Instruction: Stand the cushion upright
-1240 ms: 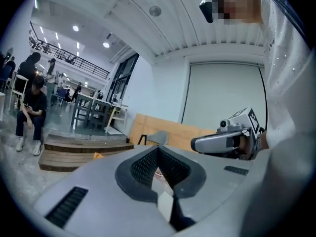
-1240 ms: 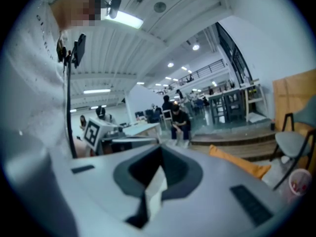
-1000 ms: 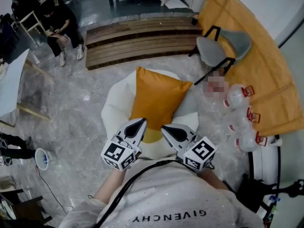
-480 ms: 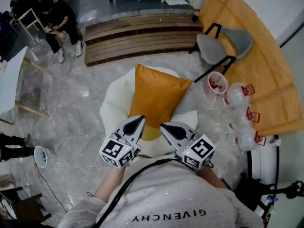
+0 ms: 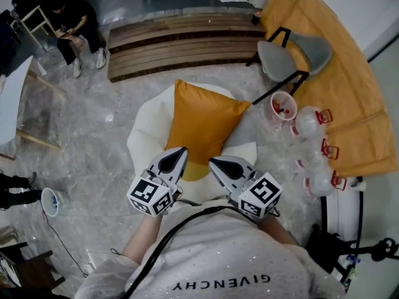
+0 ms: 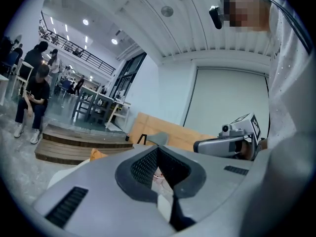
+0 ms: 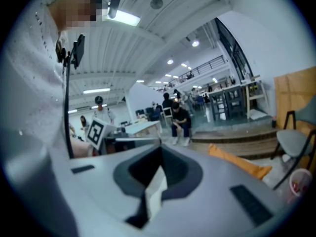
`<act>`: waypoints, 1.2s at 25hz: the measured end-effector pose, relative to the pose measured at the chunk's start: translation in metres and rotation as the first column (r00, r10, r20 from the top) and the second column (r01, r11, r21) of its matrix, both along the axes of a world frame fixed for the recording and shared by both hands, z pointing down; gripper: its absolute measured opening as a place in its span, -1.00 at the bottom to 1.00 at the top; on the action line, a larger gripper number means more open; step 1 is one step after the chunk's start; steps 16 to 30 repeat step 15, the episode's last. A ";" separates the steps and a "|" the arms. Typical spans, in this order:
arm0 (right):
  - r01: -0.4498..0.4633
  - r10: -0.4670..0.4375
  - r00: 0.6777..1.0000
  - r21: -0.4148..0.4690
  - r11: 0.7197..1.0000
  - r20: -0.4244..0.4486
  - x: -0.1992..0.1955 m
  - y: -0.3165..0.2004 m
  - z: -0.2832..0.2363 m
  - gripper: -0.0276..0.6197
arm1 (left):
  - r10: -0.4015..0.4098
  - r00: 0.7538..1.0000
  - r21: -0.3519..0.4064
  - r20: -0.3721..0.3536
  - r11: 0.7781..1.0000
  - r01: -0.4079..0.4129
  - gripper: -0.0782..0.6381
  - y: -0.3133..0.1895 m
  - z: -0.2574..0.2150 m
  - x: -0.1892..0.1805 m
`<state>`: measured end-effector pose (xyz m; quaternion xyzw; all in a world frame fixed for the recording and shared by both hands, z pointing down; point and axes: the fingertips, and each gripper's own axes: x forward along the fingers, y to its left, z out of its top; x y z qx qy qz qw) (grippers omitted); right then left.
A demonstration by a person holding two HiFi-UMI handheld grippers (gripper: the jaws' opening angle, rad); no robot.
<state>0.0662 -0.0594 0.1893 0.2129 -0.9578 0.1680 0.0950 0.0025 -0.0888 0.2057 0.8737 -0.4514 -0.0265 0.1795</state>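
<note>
An orange cushion (image 5: pixel 202 126) lies on a white padded seat (image 5: pixel 144 143) in the middle of the scene, its broad face turned up towards my head camera and one corner pointing far left. Its near edge is just beyond the tips of my two tools. In the right gripper view the cushion (image 7: pixel 238 163) shows as an orange strip low on the right. In the left gripper view only an orange corner (image 6: pixel 97 154) peeks out on the left.

My left gripper (image 5: pixel 180 151) is at the near left of the cushion with its jaws pressed together and nothing between them, as its own view (image 6: pixel 157 151) shows. My right gripper (image 5: pixel 214 163) is just to the right of it, near the cushion's near edge. Its jaws are likewise closed on nothing (image 7: pixel 160 163). I cannot tell whether either tip touches the fabric.

The seat stands on a grey marbled floor (image 5: pixel 93 136). Beyond it, on the far side, are low wooden steps (image 5: pixel 181 42), with a person (image 5: pixel 72 20) sitting at their far left. On the far right is a grey chair (image 5: pixel 293 58) on black legs, in front of a long tan board (image 5: pixel 352 98). Near the chair stand a red and white cup (image 5: pixel 282 106) and a row of clear bottles (image 5: pixel 310 124) with red handles.
</note>
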 end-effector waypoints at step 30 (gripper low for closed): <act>-0.005 0.005 1.000 -0.004 1.000 -0.011 0.006 -0.013 0.003 -0.86 | -0.032 0.999 -0.021 -0.015 0.999 0.031 -0.71 -0.016 0.009 -0.007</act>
